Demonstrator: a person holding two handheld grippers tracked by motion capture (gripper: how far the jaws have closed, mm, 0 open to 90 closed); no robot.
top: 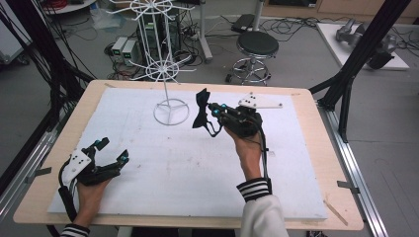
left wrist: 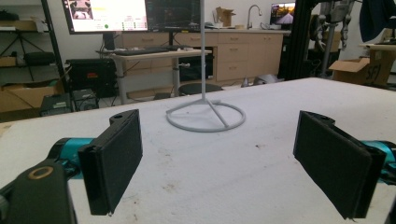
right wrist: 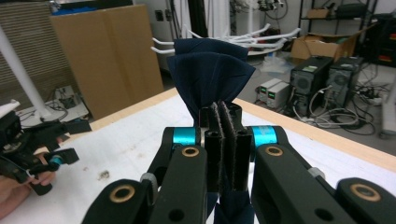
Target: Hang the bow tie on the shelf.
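Note:
A dark navy bow tie (top: 201, 114) hangs above the white table, and my right gripper (top: 215, 110) is shut on its middle. In the right gripper view its upper wing (right wrist: 210, 77) fans out above the jaws, which are pressed together. A white wire rack (top: 171, 111) with a ring base stands just left of the bow tie; its pole and base (left wrist: 206, 115) appear ahead in the left gripper view. My left gripper (top: 112, 150) rests at the table's front left, open, with nothing between its black pads (left wrist: 113, 158).
A white foam board (top: 163, 163) covers the wooden table (top: 326, 148). Behind the table are a black stool (top: 257, 49), cables and computer boxes on the floor. Black frame posts (top: 356, 64) stand at the right.

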